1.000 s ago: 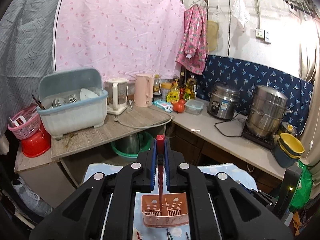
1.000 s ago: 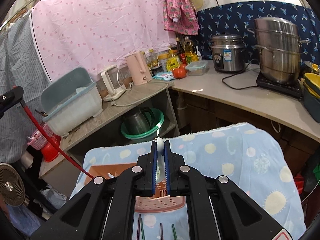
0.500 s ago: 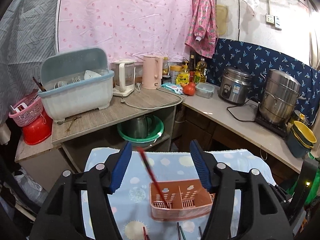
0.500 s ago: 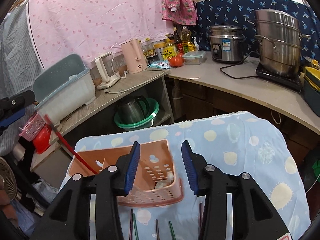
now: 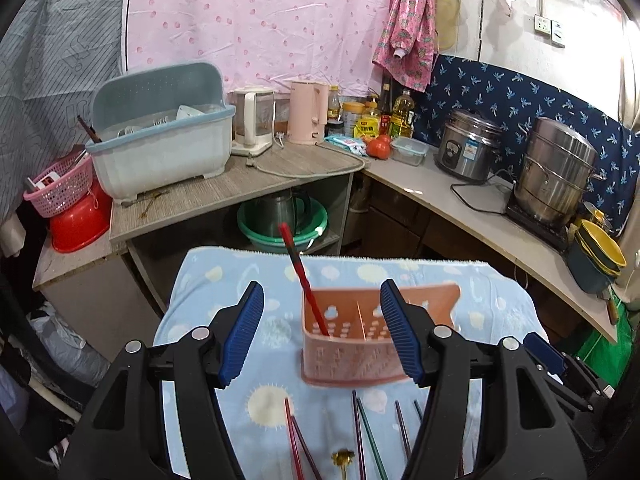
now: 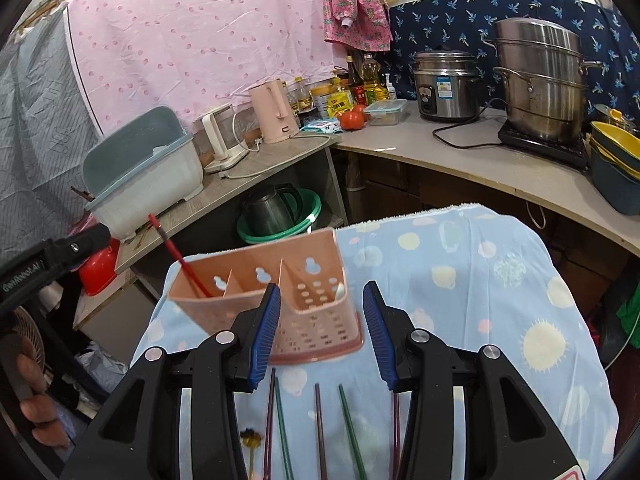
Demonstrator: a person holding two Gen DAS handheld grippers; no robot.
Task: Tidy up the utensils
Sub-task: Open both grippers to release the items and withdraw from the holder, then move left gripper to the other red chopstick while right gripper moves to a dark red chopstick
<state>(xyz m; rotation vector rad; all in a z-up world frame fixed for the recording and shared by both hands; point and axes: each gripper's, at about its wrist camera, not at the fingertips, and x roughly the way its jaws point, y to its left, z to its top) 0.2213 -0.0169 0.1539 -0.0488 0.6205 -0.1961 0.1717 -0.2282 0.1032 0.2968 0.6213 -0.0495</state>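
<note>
Both grippers, clamped a second ago, now gape wide and grasp nothing: the left gripper (image 5: 322,330) has let go of the red chopstick (image 5: 304,280), which leans in the end compartment of the perforated pink plastic caddy (image 5: 360,344), and the right gripper (image 6: 318,334) hangs before that caddy. The caddy sits on a soft blue patterned cloth (image 6: 480,280). Slim loose chopsticks (image 6: 316,428) lie flat just before it.

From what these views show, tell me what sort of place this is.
Likely a small home kitchen: a rice cooker and a stacked steamer pot on the counter, plus a dish drainer.
</note>
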